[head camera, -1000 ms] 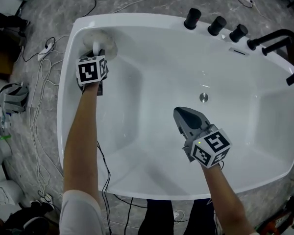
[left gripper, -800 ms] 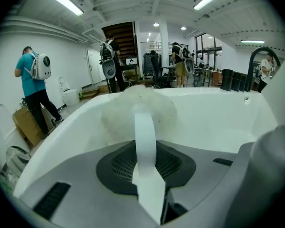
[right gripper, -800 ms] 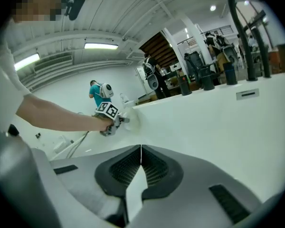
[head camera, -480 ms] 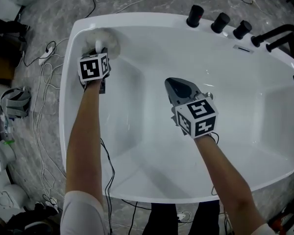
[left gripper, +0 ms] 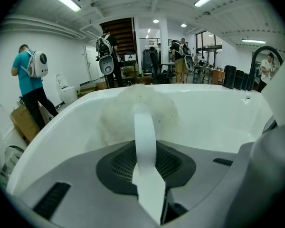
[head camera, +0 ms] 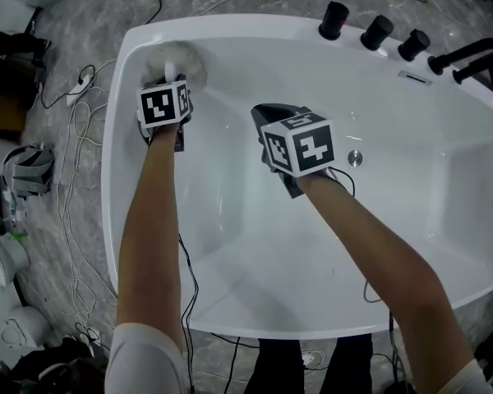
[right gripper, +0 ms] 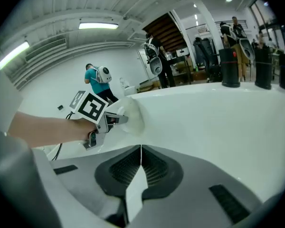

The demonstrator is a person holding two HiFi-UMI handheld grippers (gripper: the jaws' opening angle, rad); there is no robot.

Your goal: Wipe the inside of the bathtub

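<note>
Looking down from the head view, the white tub (head camera: 230, 240) fills most of the picture, with a round drain (head camera: 355, 158) in its floor, three black knobs (head camera: 376, 32) on its far rim and a black faucet (head camera: 468, 60) at the right end. At the tub's far left corner the left gripper (head camera: 169, 82) presses a fluffy white puff (head camera: 191, 62) against the inner wall, just under the rim. The right gripper (head camera: 267, 115) hangs over the middle of the tub, near the left one but apart from it, and clear of the drain. Cables (head camera: 70, 138) trail over the grey floor left of the tub. In the left gripper view, the left gripper (left gripper: 145, 148) is clenched on a white strap (left gripper: 143, 122) that runs up to the puff (left gripper: 115, 115), which lies flat on the curved tub wall (left gripper: 204, 113); a person (left gripper: 31, 80) in a teal shirt stands beyond the rim. In the right gripper view, the right gripper (right gripper: 141, 151) has its jaws pressed together with nothing between them. It faces along the tub wall (right gripper: 218, 127) toward the left gripper (right gripper: 109, 120) and the puff (right gripper: 133, 117), while the knobs (right gripper: 230, 68) stand on the rim at the right.
</note>
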